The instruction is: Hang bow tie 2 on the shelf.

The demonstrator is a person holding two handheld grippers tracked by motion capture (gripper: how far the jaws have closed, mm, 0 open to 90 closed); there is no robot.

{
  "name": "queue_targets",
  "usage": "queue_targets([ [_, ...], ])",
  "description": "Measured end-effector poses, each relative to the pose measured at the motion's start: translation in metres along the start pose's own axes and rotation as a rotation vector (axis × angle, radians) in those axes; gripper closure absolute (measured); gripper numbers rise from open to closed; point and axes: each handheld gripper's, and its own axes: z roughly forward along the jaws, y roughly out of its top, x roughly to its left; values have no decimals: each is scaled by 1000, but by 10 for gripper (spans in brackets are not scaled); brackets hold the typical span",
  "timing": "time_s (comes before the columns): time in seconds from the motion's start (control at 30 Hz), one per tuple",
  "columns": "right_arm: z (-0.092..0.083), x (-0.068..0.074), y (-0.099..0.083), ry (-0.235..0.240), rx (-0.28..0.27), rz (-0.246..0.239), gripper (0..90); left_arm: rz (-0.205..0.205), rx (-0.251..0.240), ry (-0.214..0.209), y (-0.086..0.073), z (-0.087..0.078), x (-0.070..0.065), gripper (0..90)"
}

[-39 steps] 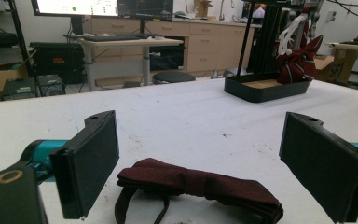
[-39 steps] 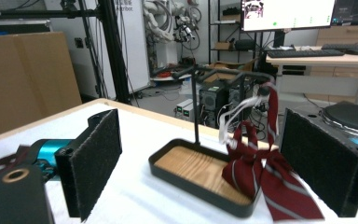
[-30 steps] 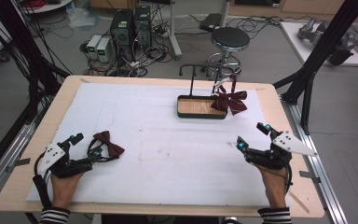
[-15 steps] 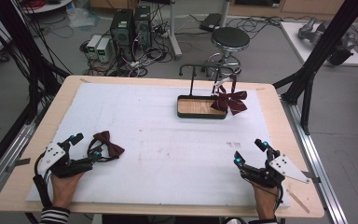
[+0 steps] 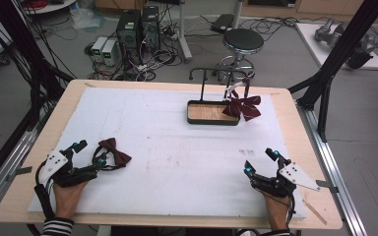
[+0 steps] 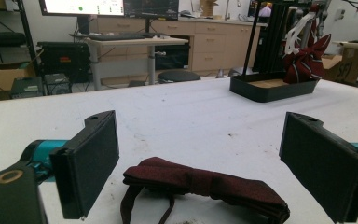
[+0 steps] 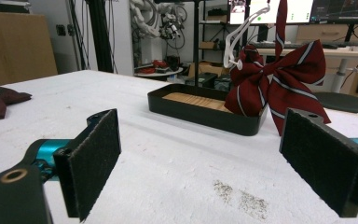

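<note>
Left gripper (image 5: 91, 154): jaws spread wide, holding nothing; a dark red bow tie (image 5: 113, 151) lies flat on the white table cover (image 5: 177, 147) between the open jaws, near the front left corner, its long axis running roughly across the jaw gap. Right gripper (image 5: 261, 162): jaws equally wide, empty, resting low at the front right; a striped bow (image 5: 243, 104) hangs at the black tray (image 5: 211, 119) well beyond.

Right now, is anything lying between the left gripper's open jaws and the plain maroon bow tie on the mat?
Nothing visible. The left gripper is open, and the bow tie lies flat on the white mat directly between and just ahead of its jaws. In the high view the tie sits at the gripper's tips with bare mat around it.
</note>
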Motion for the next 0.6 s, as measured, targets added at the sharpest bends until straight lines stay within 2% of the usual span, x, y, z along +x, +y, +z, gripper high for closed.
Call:
queue_targets([
  [0.13,1,0,-2,-11,10,-19,116,-5,12,-2,0,1,1,122],
  [0.27,0,-1,-6,-7,21,-9,116,4,30,12,1,4,1,122],
  [0.37,0,-4,-6,-5,8,11,116,25,54,27,4,6,3,122],
  [0.53,-1,-5,-7,3,9,22,116,27,130,19,17,11,11,122],
  [0.6,0,-5,-8,3,13,15,116,49,186,-3,28,15,13,122],
])
